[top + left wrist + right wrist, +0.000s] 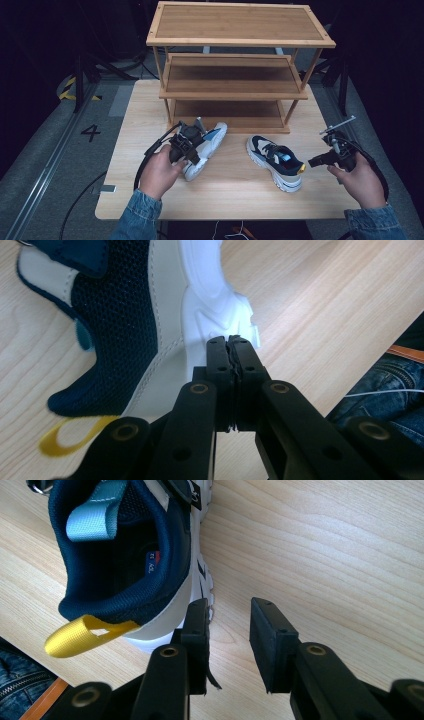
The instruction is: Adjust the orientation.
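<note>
My left hand-held gripper (pixel 192 145) sits over the left shoe (pixel 210 145) on the counter (pixel 230 195), its jaws pressed together at the white sole; whether they pinch any of it, I can't quite tell. My right hand-held gripper (pixel 316 161) hangs spread and empty, just beside the heel of the right shoe (pixel 275 161). Two shoes, two grippers. Beyond stands one wooden rack (pixel 235 65) with three shelves.

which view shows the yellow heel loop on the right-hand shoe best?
Right gripper view: the yellow heel loop sits large and sharp, sticking off the right-hand shoe. High view shows it as a small yellow fleck. The loop in the left gripper view belongs to the other shoe.
</note>
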The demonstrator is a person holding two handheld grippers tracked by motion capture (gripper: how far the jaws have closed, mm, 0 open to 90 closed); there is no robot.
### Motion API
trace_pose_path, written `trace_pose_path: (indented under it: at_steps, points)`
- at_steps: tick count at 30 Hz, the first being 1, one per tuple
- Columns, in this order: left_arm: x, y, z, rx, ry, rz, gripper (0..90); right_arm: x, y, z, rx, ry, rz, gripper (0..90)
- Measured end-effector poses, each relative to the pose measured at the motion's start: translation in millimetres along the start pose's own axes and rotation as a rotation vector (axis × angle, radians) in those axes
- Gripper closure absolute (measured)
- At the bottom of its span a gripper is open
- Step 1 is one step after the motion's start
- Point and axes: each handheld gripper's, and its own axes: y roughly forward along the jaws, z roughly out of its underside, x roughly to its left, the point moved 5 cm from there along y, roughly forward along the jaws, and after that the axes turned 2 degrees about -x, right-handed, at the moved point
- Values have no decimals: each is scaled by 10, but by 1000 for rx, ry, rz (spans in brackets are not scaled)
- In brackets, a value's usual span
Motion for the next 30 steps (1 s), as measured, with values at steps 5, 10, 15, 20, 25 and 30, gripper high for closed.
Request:
trace_pose_path:
  at_steps: [5,10,15,20,25,30]
  points:
    - [-186,68,-40,6,32,24,843,6,8,-13,3,-1,-4,685]
    - [-358,163,-81,17,75,10,824,-3,-15,-6,-6,-3,-5,679]
    - [-596,203,-121,43,158,40,808,-21,-28,14,-3,9,-7,674]
    - [-758,23,-117,0,205,64,799,-33,-29,25,-7,11,-12,675]
    - [-628,-124,-59,-37,165,60,793,-37,-41,33,-9,12,-12,675]
    - [-451,-246,9,-62,93,31,782,-38,-42,32,-9,16,-12,676]
